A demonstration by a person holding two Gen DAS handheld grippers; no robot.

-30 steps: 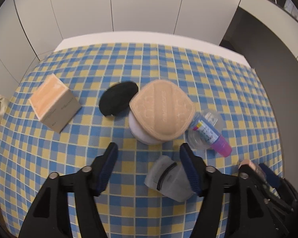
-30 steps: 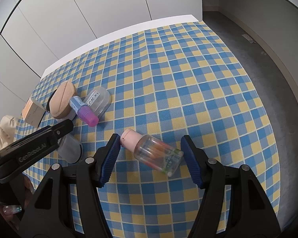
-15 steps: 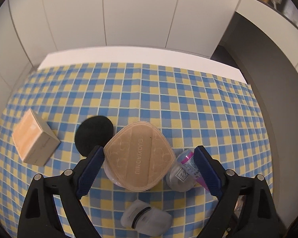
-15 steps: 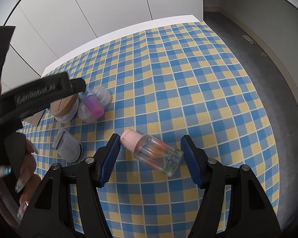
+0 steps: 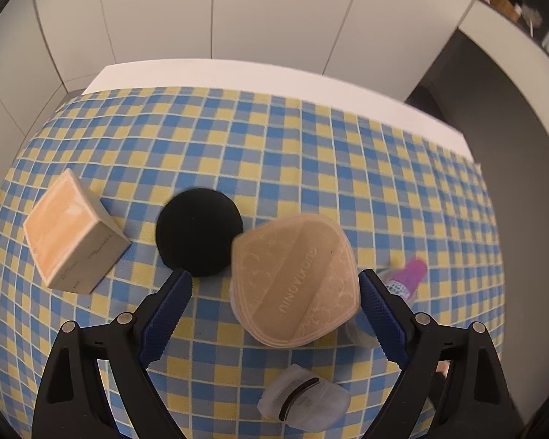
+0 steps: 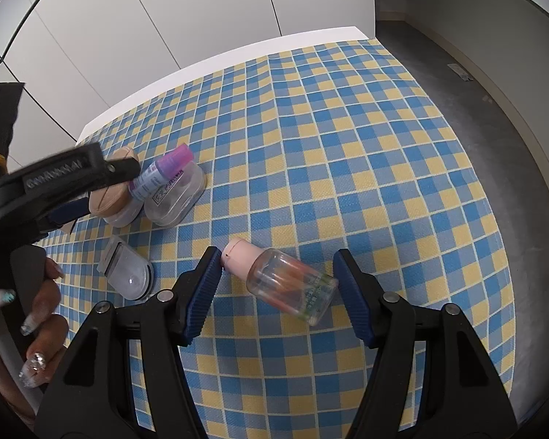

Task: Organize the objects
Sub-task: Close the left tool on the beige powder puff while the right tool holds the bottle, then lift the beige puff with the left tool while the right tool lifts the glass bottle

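My left gripper [image 5: 274, 278] is open wide, and its jaws straddle a beige quilted puff [image 5: 296, 278] without touching it. The puff rests on a white jar [image 6: 122, 216]. A black round puff [image 5: 199, 232] lies just left of it, and a beige box [image 5: 73, 234] farther left. A small frosted case [image 5: 303, 402] lies on the cloth under the gripper's body. My right gripper [image 6: 278, 254] is open over a clear bottle with a pink cap [image 6: 289, 285] that lies on its side, with the pads apart from it.
A purple-capped vial [image 6: 164, 172] leans on a clear domed case [image 6: 175, 197] right of the beige puff. A hand with long nails [image 6: 36, 314] holds the left gripper. The checked cloth [image 6: 347, 128] stretches bare to the far right, and the table's far edge [image 5: 274, 73] meets white cabinets.
The left jaws have spread wider, and the gripper has moved from beside the frosted case to over the beige puff. The right gripper and its bottle have stayed put.
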